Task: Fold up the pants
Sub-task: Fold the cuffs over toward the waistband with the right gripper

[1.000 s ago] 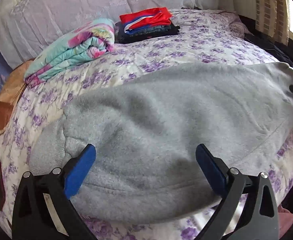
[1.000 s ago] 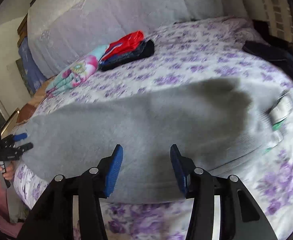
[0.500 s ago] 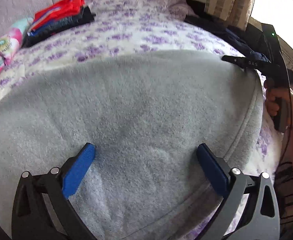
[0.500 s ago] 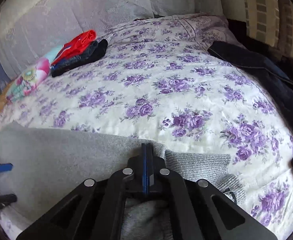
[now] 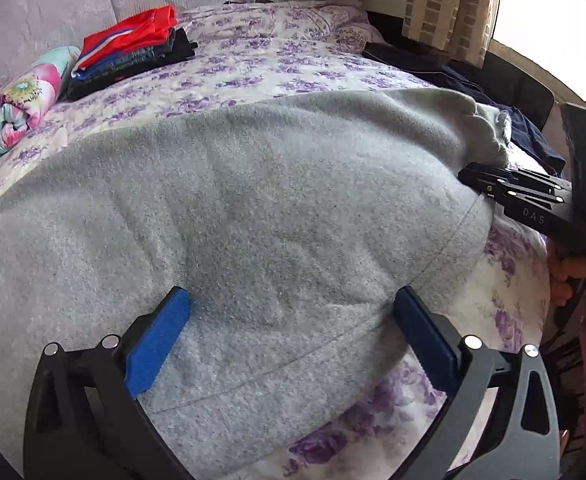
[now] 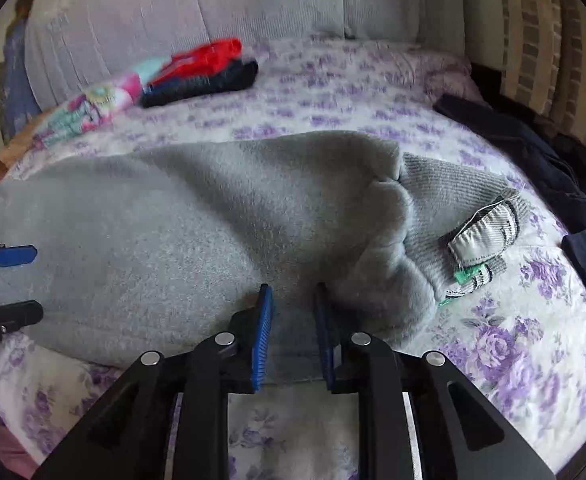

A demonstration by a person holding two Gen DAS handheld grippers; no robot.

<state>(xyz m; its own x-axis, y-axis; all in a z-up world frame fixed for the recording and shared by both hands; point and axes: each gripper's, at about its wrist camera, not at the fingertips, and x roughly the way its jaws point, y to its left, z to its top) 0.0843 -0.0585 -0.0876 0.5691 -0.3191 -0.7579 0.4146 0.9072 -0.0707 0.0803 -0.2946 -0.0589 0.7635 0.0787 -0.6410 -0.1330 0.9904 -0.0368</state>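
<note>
1. Left wrist view: the grey fleece pants (image 5: 253, 208) are seen spread across the purple-flowered bedspread (image 5: 277, 68), filling most of the picture. The left gripper (image 5: 289, 320) is held wide open above the near hem, with nothing between its blue pads; no cloth is gripped. It was just as wide half a second ago, so no grasp has been begun on this side.

2. Same view, right edge: the right gripper (image 5: 513, 192) is caught at the waistband end, just beside the bunched ribbed cuff. Whether its fingers are parted cannot be told from this angle. A stack of folded clothes (image 5: 129, 52) and a rolled floral blanket (image 5: 17, 108) are parked well apart at the back.

3. Right wrist view: here is the change. Half a second ago the blue pads were pressed together over the waistband; now a gap is shown between them and the right gripper (image 6: 293, 320) is pulled back from the fabric. The cloth appears to have been released. The ribbed waistband (image 6: 445, 200) is left lying rumpled, its label (image 6: 485, 236) turned up.

4. Same view, left edge: the left gripper (image 6: 11, 280) is picked out at the far end of the pants, parted.

5. Judgement: a tug or straightening of the waistband seems to have been finished. The garment is laid lengthwise and unheld, so a fresh grasp at both ends is probably called for before a fold is made.
</note>
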